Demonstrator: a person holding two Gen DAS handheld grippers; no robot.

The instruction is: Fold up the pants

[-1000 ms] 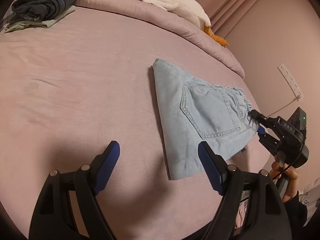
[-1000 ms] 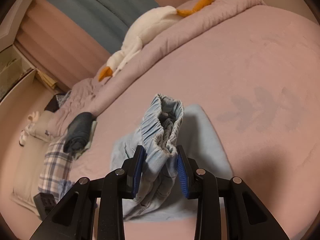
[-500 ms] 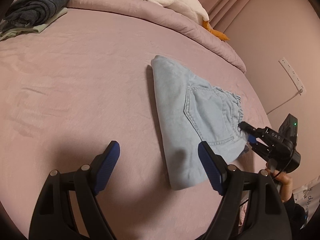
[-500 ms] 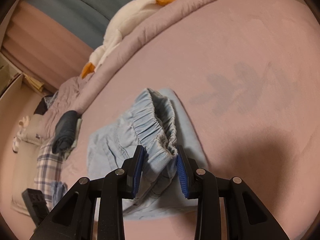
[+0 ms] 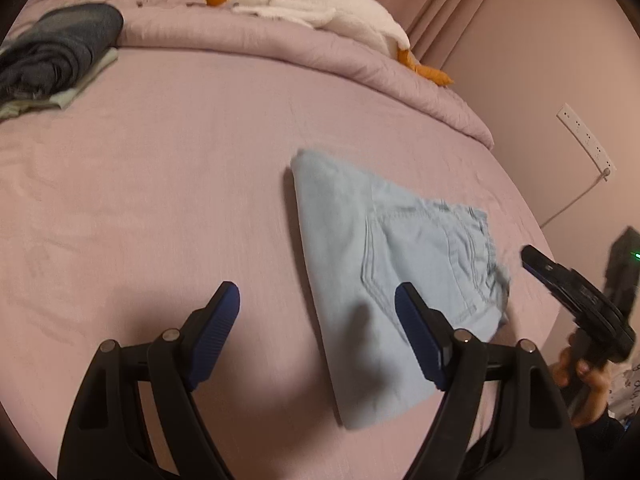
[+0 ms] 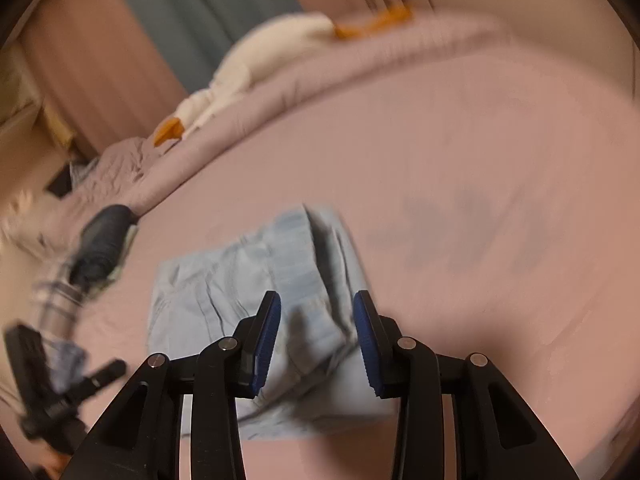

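The light blue denim pants (image 5: 384,264) lie folded flat on the pink bed, back pocket up, waistband toward the right edge. My left gripper (image 5: 316,336) is open and empty, hovering above the bed at the pants' near left side. In the right wrist view the pants (image 6: 256,304) lie below my right gripper (image 6: 316,336), which is open and holds nothing. The right gripper also shows in the left wrist view (image 5: 568,288), off the pants' right side. The right wrist view is blurred by motion.
A white plush goose (image 5: 320,12) lies on the rolled quilt at the head of the bed. A pile of dark folded clothes (image 5: 56,52) sits at the far left. A wall with a power strip (image 5: 584,136) stands close on the right.
My right gripper has opened and let go of the pants' waistband, then drawn back to the right. The pants have dropped flat onto the bed. The left gripper stays open.
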